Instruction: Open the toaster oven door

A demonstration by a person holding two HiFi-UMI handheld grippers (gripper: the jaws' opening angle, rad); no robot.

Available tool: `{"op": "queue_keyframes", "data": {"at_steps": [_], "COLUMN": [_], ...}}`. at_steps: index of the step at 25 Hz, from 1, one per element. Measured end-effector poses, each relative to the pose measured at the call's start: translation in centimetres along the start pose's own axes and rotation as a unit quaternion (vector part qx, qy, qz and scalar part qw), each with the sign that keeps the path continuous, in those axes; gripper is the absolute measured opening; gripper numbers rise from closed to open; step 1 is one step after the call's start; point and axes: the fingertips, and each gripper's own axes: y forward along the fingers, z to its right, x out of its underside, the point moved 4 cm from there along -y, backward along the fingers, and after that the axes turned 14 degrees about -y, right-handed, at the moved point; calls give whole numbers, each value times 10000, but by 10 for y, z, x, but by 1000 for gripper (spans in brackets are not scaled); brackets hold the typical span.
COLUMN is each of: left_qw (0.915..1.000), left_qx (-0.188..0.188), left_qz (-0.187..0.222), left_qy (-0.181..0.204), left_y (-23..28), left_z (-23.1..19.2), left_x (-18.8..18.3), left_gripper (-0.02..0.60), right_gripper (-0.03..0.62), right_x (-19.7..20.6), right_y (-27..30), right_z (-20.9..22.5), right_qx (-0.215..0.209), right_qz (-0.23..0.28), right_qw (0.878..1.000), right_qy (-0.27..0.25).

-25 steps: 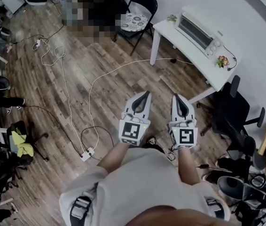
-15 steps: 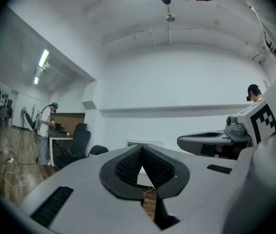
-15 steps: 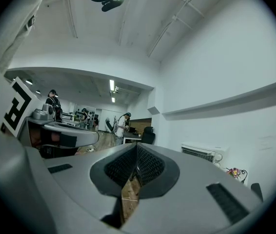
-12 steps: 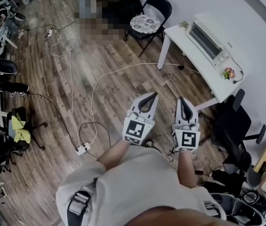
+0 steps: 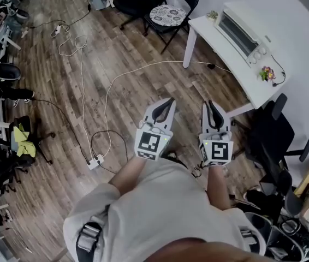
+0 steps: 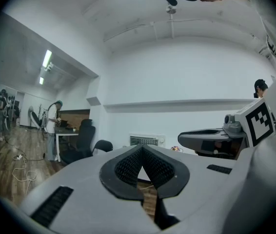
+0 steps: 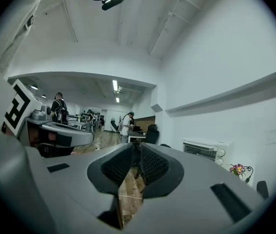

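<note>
Oven: I saw the toaster oven [image 5: 241, 30], door shut, on a white table [image 5: 236, 72], well apart from both grippers.
Around table: folding chair [image 5: 168, 12], office chair [image 5: 274, 135], floor cable [image 5: 143, 72].
Left gripper [image 5: 169, 100]: closed, empty.
Right gripper [image 5: 211, 104]: jaws had just been opening, slightly apart, empty.

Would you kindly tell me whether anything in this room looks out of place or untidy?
Nothing looks spilled or damaged; the toaster oven sits closed on the white table. The one untidy thing is a white cable trailing loose across the wood floor toward a power strip, a likely trip hazard.
</note>
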Motion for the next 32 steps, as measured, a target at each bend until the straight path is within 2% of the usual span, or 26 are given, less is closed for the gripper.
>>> {"op": "queue_keyframes", "data": {"at_steps": [5,14,32], "left_qw": [10000,9997,9972], "left_qx": [-32,88,553], "left_qz": [-76,-182,-422], "left_qy": [-44,-166,-279], "left_y": [10,64,204], "left_z": [-3,-13,-83], "left_x": [5,14,-6], "left_gripper": [17,17,17], "right_gripper": [57,61,64], "right_x": [9,36,72], "right_y": [11,36,158], "right_z": [4,41,99], "right_qx": [-63,93,376], "right_qz": [-51,-291,-717], "right_qw": [9999,9993,9958], "right_qy": [94,195,432]}}
